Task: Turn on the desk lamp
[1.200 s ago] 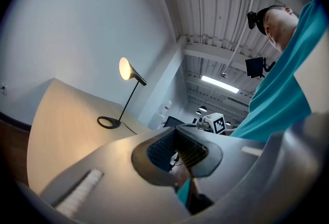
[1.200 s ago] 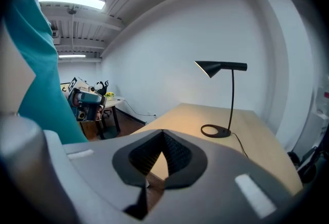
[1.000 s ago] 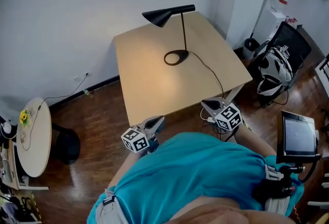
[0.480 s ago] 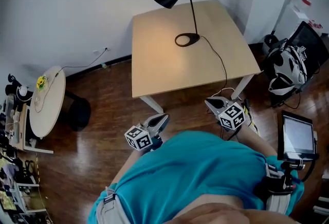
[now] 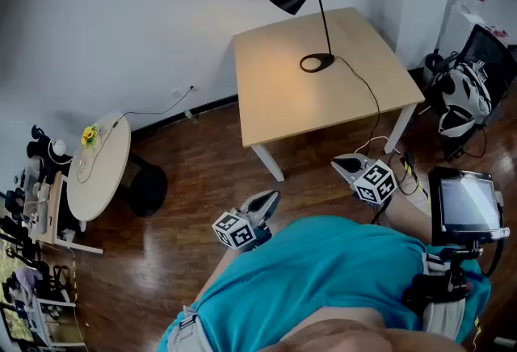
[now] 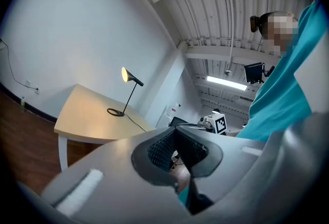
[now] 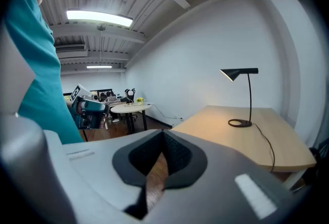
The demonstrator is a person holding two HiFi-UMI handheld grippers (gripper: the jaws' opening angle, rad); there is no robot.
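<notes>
Head view: left gripper (image 5: 271, 197) and right gripper (image 5: 338, 164) both clenched, w/ nothing between jaws. Desk lamp (image 5: 296, 1) is lit, well ahead of them, on desk (image 5: 283, 100).

Table (image 5: 283, 96), desk lamp (image 5: 300, 0) farther off; left gripper (image 5: 271, 197), right gripper (image 5: 338, 164) now well clear.

One lamp (image 5: 292, 2), two tables (image 5: 283, 100) (image 5: 97, 173)

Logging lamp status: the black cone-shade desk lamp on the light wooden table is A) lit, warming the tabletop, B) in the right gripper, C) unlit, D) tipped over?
A: the black cone-shade desk lamp glows yellow at its shade in the left gripper view, and a warm patch lies on the light wooden table below it.
</notes>
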